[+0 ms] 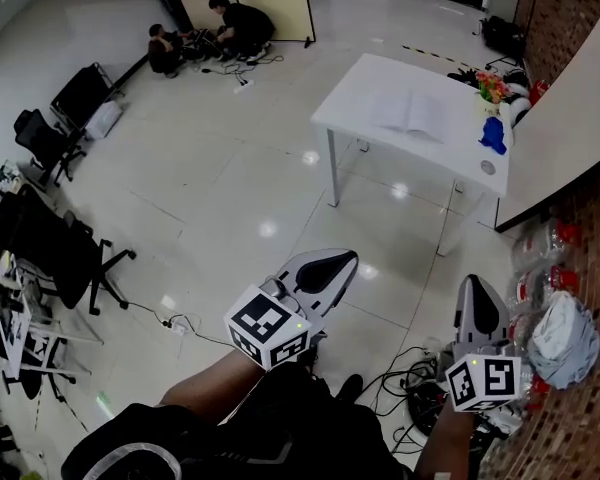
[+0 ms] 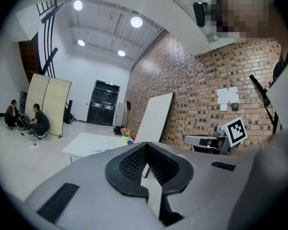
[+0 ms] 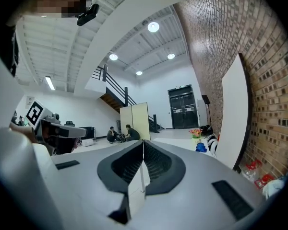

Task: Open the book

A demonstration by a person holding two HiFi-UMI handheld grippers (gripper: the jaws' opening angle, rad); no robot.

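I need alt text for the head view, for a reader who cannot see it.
Seen from above, a person holds the left gripper and right gripper, both with jaws shut and empty, far from a white table where a book lies. Two people sit on the floor beyond it.

Far white table point(image 1: 358, 96) holds a book point(image 1: 412, 114) mid-top, with flowers point(image 1: 491, 86) and a blue object point(image 1: 493, 134) at its right end.

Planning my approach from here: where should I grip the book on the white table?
The book lies flat on the white table, so I'd pinch its thin near edge, coming low from this side. From here, the spine side is too small to tell.
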